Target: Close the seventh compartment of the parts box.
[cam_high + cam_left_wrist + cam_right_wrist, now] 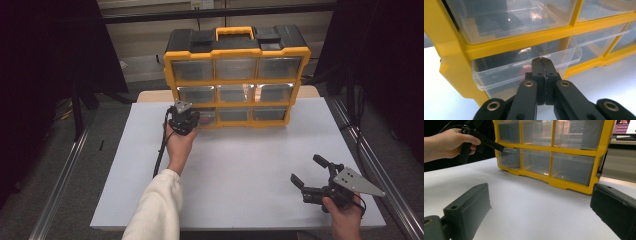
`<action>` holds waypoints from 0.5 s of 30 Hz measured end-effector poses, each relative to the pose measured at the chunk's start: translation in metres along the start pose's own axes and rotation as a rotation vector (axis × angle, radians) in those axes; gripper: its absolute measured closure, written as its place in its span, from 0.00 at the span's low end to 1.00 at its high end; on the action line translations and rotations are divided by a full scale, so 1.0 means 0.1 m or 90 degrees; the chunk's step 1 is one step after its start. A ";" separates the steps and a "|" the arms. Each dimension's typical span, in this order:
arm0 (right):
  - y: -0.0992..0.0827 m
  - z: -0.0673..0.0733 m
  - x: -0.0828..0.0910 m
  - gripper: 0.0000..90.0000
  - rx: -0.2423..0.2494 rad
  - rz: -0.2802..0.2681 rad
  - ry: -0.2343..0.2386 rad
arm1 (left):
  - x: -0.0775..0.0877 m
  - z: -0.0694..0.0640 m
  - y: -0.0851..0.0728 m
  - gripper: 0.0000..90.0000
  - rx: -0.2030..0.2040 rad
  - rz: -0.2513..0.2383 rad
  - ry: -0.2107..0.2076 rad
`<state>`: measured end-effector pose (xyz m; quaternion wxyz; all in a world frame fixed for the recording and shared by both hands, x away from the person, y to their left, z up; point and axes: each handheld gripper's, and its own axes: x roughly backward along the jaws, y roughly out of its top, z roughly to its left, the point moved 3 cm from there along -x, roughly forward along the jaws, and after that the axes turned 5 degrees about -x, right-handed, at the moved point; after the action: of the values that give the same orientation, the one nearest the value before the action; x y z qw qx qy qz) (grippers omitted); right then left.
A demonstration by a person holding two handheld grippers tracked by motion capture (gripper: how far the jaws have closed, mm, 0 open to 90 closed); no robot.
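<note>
Left tool (542, 65) pinched shut at the lip of the bottom-left drawer (524, 67), whose front runs crosswise; right tool (312, 176) wide.

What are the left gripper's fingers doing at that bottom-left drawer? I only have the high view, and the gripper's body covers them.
Observer: In the left gripper view, the left gripper has its fingers pressed together at the front lip of the bottom-left drawer. I can't tell whether they pinch it.
Operator: Is that drawer pulled out?
Observer: Slightly. Its front stands out from the yellow organizer.
Operator: What about the other bottom drawers?
Observer: In the right gripper view, the bottom middle drawer and the bottom right drawer look empty.
</note>
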<state>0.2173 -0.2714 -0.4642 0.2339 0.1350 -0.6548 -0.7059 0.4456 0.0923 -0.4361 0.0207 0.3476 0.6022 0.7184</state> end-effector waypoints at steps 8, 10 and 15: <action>0.00 -0.01 0.00 0.02 -0.002 -0.001 -0.006 | -0.01 0.02 0.00 1.00 0.003 -0.002 0.004; -0.01 -0.01 0.00 0.02 -0.004 0.001 -0.006 | -0.01 0.02 0.00 1.00 -0.002 0.000 0.007; 0.00 -0.01 0.01 0.02 -0.002 -0.001 -0.005 | -0.02 0.02 0.00 1.00 0.000 0.001 0.007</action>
<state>0.2171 -0.2722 -0.4646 0.2311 0.1323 -0.6547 -0.7075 0.4481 0.0928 -0.4371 0.0169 0.3441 0.6022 0.7201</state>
